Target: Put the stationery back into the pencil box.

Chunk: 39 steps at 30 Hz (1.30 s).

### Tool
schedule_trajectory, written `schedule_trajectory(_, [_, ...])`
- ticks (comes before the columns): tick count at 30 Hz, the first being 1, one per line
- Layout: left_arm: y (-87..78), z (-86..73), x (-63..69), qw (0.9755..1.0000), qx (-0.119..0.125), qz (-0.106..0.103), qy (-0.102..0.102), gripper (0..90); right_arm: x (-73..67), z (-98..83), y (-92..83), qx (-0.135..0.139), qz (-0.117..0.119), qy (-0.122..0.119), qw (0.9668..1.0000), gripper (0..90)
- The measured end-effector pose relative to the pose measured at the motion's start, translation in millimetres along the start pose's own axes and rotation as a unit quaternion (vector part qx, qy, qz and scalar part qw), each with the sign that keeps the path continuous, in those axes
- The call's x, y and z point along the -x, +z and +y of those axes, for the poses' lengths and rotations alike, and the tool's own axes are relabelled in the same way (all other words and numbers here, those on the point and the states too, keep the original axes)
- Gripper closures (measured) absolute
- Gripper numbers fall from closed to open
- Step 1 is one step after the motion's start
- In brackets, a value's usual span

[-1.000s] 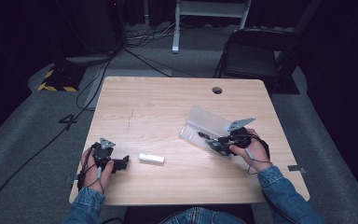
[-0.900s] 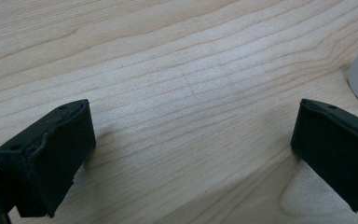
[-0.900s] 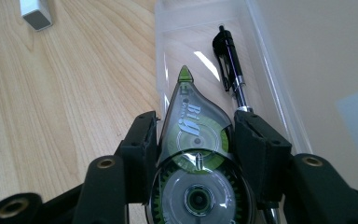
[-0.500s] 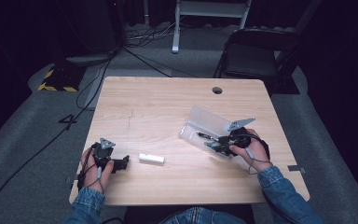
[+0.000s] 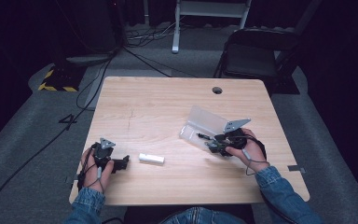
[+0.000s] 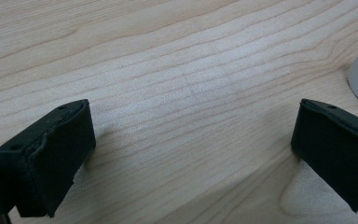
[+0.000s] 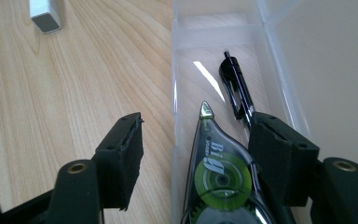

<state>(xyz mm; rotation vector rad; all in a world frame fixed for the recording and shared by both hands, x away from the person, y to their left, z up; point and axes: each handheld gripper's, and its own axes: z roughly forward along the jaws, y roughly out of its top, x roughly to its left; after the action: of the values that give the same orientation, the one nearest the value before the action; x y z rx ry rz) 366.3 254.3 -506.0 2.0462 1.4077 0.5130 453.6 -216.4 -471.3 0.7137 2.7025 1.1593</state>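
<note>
Currently: one clear case [image 7: 279, 60] holding one correction-tape dispenser [image 7: 221, 177], one black pen [image 7: 235, 88]; right gripper [image 7: 198, 149] jaws opening, unclamped; left gripper [image 6: 191, 154] wide, empty; one white eraser [image 5: 151, 158].

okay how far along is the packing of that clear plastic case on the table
Done: a black pen and a green correction tape dispenser lie inside the open clear case. In hand: the right gripper has just been opening its jaws; they straddle the case's wall and the dispenser without pressing it. Left: the small white eraser lies on the table, beside the open left gripper, and the lid stands open.
</note>
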Motion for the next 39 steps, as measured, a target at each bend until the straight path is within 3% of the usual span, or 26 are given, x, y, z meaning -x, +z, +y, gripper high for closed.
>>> schedule_trajectory(17, [0.0, 0.0, 0.0, 1.0, 0.0, 0.0, 0.0, 0.0, -6.3, 7.3, 28.4, -0.011, 0.01, -0.015, 0.9998, 33.5])
schedule_trajectory(39, [0.1, 0.0, 0.2, 1.0, 0.0, -0.001, -0.001, 0.0, -12.9, -0.6, 19.5, -0.045, 0.037, -0.024, 0.998, 39.9])
